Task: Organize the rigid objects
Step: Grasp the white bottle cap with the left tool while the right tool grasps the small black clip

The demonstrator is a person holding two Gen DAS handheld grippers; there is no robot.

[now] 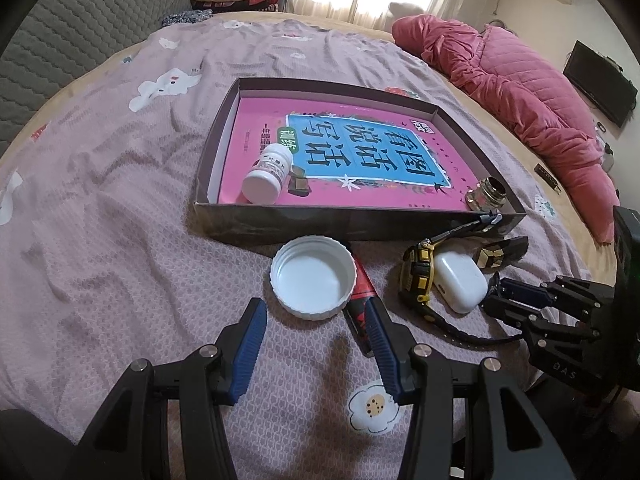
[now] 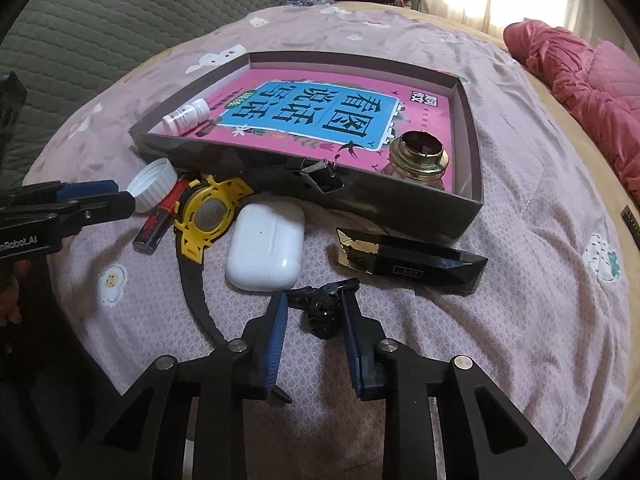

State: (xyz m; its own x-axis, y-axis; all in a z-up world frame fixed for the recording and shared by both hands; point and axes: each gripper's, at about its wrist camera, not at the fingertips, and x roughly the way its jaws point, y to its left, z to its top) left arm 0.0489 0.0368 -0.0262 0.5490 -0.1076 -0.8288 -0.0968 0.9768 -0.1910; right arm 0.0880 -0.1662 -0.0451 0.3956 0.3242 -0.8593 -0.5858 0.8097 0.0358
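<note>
Care suits this pick: right gripper [image 2: 312, 312] pinches the small black plastic clip [image 2: 322, 307] lying on the mauve bedspread [image 2: 460, 340] beside the white earbud case [image 2: 266, 252], so lift straight toward the shallow grey cardboard tray [image 2: 400, 210], while left gripper [image 1: 316, 332], fingers spread and empty, waits near the white ribbed cap [image 1: 313, 276].

Glossy plastic earbud case [image 2: 264, 254] (smooth), matt cloth bedsheet [image 2: 460, 340].

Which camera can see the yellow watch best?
The right wrist view. There the watch shows its whole yellow face and its strap curving toward the camera. In the left wrist view the watch is seen edge-on, beside the white earbud case, so its face hardly shows.
</note>
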